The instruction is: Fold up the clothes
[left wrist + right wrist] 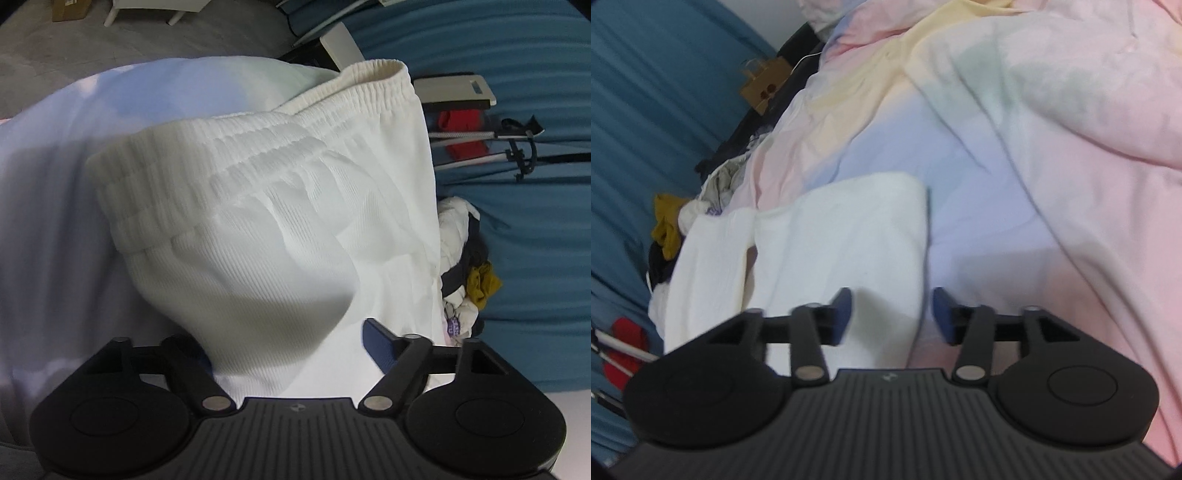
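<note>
White ribbed shorts (280, 206) with a gathered elastic waistband (236, 147) fill the centre of my left wrist view, bunched up and raised, the waistband running from middle left to upper right. In my right wrist view the same white garment (827, 251) lies lower left of centre, partly doubled over on a pastel bedsheet (1015, 192) of pink, lilac and yellow. My left claw (291, 350) sits at the bottom of its frame with cloth bulging between the jaws; the left pad is buried behind the fabric and the blue right pad (380, 347) stands clear of it, so I judge it loosely around the cloth, not pinching. My right claw (892, 317) is about half open at the bottom centre of its frame, its blue pads (844, 314) on either side of the garment's near edge but not pressing it, so it holds nothing. A heap of other clothes (465, 266), with a mustard piece among them, sits at the right edge of the left view against a blue curtain (535, 229). I read this as the middle of a fold: one side laid down and let go, the waistband end not yet settled. Next I would need a firm pinch on the waistband edge, then carry it across flat and square the edges.
</note>
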`<action>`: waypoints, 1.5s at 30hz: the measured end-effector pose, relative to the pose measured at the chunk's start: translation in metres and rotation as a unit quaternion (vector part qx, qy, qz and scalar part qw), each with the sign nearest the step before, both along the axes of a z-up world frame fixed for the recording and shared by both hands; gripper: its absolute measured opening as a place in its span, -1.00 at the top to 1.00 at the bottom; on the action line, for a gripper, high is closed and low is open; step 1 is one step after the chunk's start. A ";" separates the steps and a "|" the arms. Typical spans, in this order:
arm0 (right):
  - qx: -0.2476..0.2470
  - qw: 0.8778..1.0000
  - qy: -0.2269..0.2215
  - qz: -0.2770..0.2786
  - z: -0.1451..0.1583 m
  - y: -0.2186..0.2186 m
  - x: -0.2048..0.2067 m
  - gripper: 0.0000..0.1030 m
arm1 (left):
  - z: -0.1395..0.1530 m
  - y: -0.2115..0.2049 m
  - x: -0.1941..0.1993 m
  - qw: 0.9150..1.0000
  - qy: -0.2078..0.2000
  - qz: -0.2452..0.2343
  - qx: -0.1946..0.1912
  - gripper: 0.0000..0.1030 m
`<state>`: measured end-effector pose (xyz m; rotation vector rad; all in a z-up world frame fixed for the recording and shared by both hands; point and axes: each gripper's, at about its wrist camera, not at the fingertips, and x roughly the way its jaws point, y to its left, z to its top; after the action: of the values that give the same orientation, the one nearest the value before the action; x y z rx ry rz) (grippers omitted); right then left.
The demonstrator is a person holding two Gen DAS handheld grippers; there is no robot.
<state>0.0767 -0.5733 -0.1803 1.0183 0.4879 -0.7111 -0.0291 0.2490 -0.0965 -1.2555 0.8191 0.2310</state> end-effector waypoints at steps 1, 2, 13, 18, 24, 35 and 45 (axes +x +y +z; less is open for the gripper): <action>-0.004 1.000 0.001 -0.002 -0.003 -0.001 0.004 -0.07 | -0.002 0.000 0.001 1.000 -0.002 0.003 -0.002 -0.18; -0.008 1.000 0.001 -0.004 -0.005 -0.002 0.007 -0.07 | -0.006 0.000 0.003 1.000 -0.004 0.007 -0.004 -0.10; -0.109 0.994 -0.018 0.000 0.010 0.001 0.022 0.85 | 0.009 -0.010 0.003 0.994 -0.086 0.028 0.065 0.78; -0.103 0.992 -0.072 -0.021 0.026 -0.004 0.005 0.89 | 0.028 -0.013 -0.019 0.987 -0.134 0.055 0.069 0.83; -0.124 0.984 -0.119 -0.034 0.051 -0.002 -0.013 0.90 | 0.049 -0.012 -0.054 0.978 -0.180 0.075 0.075 0.85; -0.141 0.981 -0.133 -0.029 0.060 -0.009 -0.028 0.90 | 0.074 -0.016 -0.089 0.968 -0.212 0.082 0.110 0.85; -0.150 0.981 -0.123 -0.028 0.060 -0.004 -0.026 0.90 | 0.075 -0.017 -0.081 0.967 -0.209 0.085 0.115 0.84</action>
<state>0.0506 -0.5774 -0.1203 0.8226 0.1307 -0.6735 -0.1105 0.2320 -0.0219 -1.1028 0.3115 0.1827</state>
